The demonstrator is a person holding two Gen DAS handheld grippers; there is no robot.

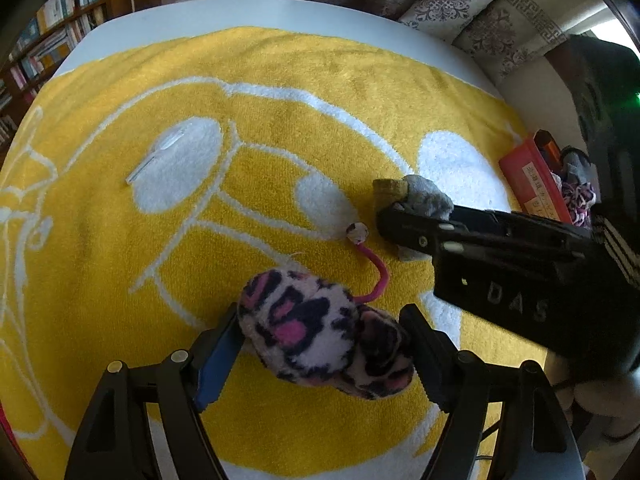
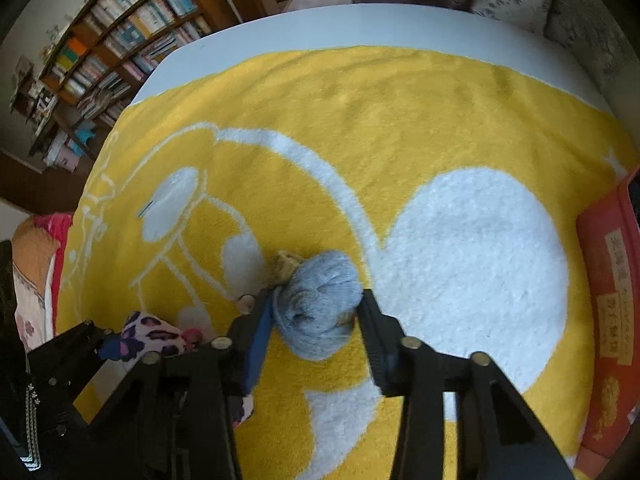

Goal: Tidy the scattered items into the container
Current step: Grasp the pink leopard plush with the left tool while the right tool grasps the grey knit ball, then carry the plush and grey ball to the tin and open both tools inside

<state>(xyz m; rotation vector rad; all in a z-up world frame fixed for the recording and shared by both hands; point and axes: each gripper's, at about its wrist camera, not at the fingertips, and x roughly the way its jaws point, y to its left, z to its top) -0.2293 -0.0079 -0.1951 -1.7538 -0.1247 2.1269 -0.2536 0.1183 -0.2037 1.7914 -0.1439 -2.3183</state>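
Yellow-and-white towel [image 2: 400,128] spread over table, red container [image 1: 534,180] at right edge, some fabric already inside. Right gripper [image 2: 316,312] clamped on grey sock ball [image 2: 320,296], pads pressing both flanks. Left gripper [image 1: 320,332] straddling pink leopard-print sock bundle [image 1: 320,328], contact unclear. Step: 2 pickups under way. Next: lift, carry right, release over container.

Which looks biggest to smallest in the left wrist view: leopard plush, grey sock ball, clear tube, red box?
1. leopard plush, though it sits nearest the camera, which inflates it.
2. red box, partly cut off by the right gripper.
3. grey sock ball, partly hidden.
4. clear tube.
Ranks 2 and 3 are unsure.
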